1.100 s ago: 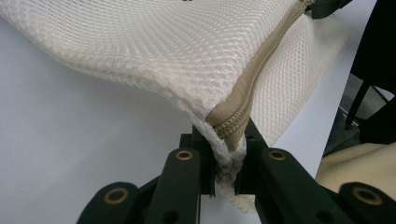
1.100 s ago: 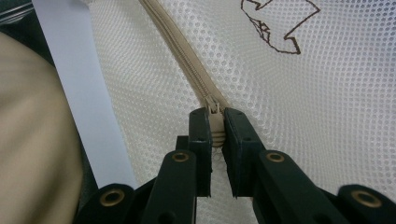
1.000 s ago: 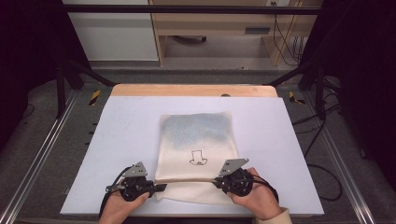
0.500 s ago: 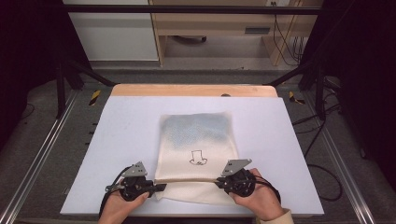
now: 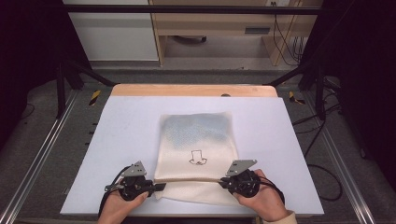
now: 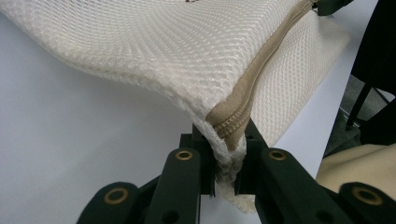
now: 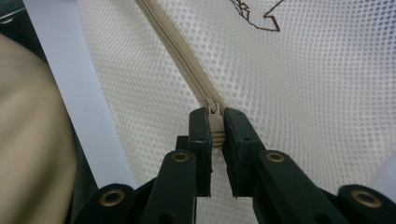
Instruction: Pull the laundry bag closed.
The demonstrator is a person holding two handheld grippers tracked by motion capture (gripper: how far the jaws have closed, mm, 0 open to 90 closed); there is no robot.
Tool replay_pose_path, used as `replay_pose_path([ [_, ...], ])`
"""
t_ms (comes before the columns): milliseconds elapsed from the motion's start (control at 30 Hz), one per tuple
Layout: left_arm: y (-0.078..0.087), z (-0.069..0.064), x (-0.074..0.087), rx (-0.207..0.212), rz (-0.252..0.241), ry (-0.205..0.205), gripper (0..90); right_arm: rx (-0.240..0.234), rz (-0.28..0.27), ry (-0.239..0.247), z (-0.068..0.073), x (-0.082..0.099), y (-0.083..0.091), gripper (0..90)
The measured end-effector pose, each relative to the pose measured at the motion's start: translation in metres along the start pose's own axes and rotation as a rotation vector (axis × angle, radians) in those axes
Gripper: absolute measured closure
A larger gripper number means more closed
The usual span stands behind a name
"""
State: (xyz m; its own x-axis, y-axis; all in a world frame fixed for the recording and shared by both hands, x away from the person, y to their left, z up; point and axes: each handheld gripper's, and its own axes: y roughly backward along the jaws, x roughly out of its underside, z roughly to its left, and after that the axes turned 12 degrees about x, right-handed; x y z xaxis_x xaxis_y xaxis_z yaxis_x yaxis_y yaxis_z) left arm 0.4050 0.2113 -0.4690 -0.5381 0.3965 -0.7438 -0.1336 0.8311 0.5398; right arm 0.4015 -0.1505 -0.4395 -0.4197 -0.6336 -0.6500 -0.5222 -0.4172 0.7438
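1. With both hands low at the near edge of the white table (image 5: 116, 121), I have the cream mesh bag (image 5: 198, 135) lying flat in the middle, its zipper (image 5: 189, 179) running across the near end.
2. My left gripper (image 6: 224, 163) has its jaws clamped on the bag's corner at the zipper's end; if that thin mesh slides out, I'd lose the anchor and the bag would drag sideways.
3. My right gripper (image 7: 215, 135) has its jaws pinched on the zipper pull (image 7: 215, 126). The tab is small, so a skewed tug could pop it free.
4. Pulling off the zipper's line could jam the slider in the mesh or bunch the bag up.
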Motion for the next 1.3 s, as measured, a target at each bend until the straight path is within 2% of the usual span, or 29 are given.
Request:
replay_pose_path([
  [500,0.000,0.001,0.000,-0.012,0.001,0.002,81.7,0.014,0.010,-0.017,-0.008,0.013,0.004,82.2],
  [1300,0.003,-0.001,0.000,-0.017,-0.003,-0.005,81.8,0.041,0.023,-0.083,-0.023,0.035,0.015,82.2],
])
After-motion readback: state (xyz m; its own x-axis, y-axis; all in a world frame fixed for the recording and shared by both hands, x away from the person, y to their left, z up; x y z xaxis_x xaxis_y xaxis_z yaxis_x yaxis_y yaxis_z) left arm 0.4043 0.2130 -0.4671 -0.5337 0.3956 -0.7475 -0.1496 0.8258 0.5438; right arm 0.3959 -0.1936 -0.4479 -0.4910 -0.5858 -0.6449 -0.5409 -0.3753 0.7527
